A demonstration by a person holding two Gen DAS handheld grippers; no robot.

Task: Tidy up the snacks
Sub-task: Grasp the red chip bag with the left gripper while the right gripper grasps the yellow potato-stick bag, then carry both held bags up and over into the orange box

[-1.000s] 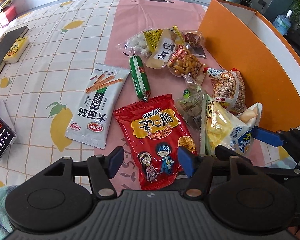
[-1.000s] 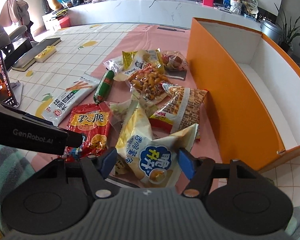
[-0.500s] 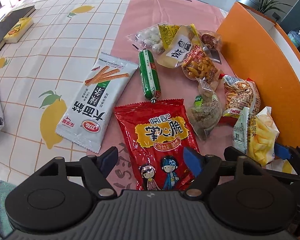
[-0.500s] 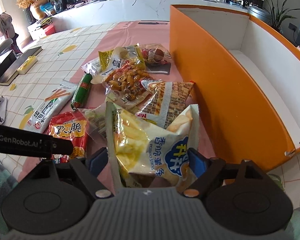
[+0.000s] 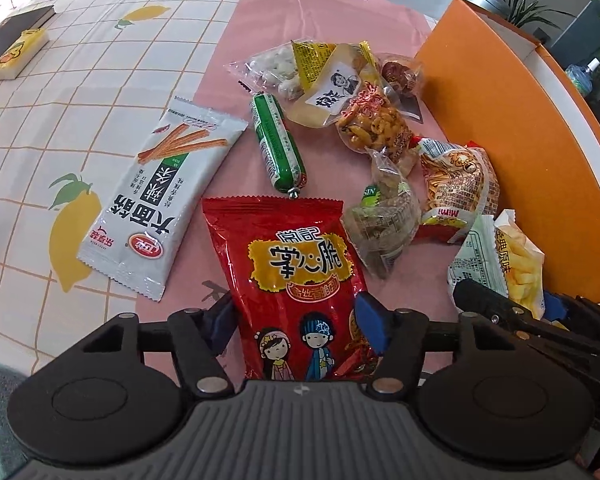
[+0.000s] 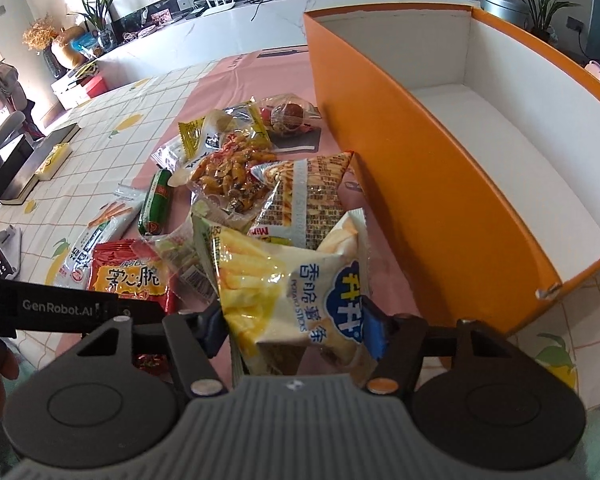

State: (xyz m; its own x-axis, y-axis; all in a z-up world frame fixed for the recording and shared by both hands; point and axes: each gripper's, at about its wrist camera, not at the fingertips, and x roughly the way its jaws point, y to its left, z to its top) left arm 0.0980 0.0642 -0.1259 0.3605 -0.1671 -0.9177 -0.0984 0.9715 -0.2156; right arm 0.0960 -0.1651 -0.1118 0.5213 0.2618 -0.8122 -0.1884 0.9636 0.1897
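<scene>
Two grippers closing on snack bags beside an orange box.

Left gripper (image 5: 296, 322) closing around the lower end of the red bag (image 5: 296, 276), flat on the pink cloth (image 5: 332, 12), blue pads at its edges. Right gripper (image 6: 292, 326) closing on the yellow chip bag (image 6: 288, 280), pads pressed into its sides, just beside the orange box (image 6: 432, 184). Behind, green sausage (image 5: 278, 144) and white packet (image 5: 160, 196).

I see a red snack bag (image 5: 296, 264) with yellow label, white packet (image 5: 160, 200) with green panel, green sausage (image 5: 278, 146), orange box (image 6: 420, 184) white inside, lemon-print checked tablecloth (image 5: 100, 72), pink runner (image 5: 300, 12).
</scene>
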